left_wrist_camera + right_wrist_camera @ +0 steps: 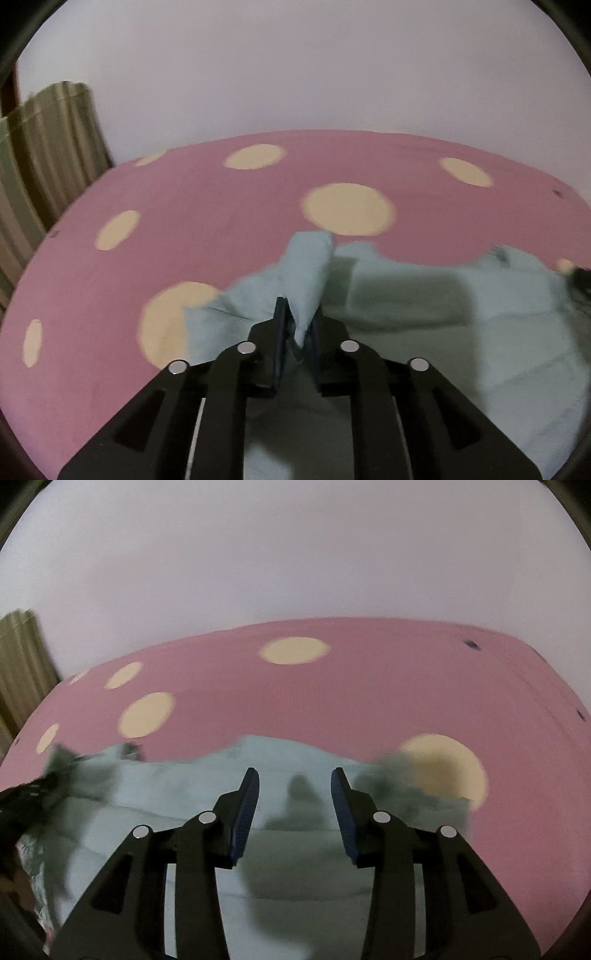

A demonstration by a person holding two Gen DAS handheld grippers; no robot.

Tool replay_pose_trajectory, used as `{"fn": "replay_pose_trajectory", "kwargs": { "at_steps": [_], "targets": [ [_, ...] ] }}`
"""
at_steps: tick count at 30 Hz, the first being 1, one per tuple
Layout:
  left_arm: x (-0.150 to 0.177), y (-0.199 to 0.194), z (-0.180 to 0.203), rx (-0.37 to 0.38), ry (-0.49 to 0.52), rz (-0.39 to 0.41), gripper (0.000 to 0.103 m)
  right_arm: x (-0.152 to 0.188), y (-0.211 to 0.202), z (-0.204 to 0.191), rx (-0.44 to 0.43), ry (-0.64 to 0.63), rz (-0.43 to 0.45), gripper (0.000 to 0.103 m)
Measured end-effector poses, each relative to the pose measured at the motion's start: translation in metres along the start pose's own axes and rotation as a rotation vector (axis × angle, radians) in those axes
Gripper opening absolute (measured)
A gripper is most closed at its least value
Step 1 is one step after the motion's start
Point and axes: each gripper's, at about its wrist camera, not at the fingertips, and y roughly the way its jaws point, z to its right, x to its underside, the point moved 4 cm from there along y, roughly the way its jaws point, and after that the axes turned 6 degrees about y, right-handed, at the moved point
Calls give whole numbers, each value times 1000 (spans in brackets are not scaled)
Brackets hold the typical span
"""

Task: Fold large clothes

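A light blue garment [424,295] lies spread on the near part of a pink bed sheet [221,206] with cream dots. My left gripper [300,308] is shut on a raised fold of the garment [308,266], which stands up between the dark pads. In the right wrist view the same garment [207,786] lies flat under my right gripper [295,775]. That gripper hangs open above the cloth, its blue pads wide apart with nothing between them. The garment's far edge [266,742] is rumpled and blurred.
The pink sheet [332,694] stretches back to a plain pale wall [295,74]. A striped beige curtain [48,147] hangs at the left, also seen as the curtain [18,664]. A dark blurred shape [22,801] sits at the left edge.
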Motion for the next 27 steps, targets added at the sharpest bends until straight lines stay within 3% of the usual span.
{"fn": "replay_pose_trajectory", "kwargs": {
  "at_steps": [4,9,15,22,25,27],
  "targets": [
    [12,13,28,3,17,-15,13,19,16,-32,-33,-46,-46,40],
    [20,36,31,-18,25,-17,16,41,51,-31,-12,-34,-125,42],
    [22,49,22,6,5,-8,18,48,67,-34,6,-45,-122,44],
    [22,47,31,-68,65,-11,18,43,67,-34,22,-57,-125,45],
    [20,34,29,-67,72,-5,18,36,57,-35,21,-55,-116,46],
    [20,21,25,-53,65,25,31,33,43,-37,11,-47,-89,49]
  ]
}}
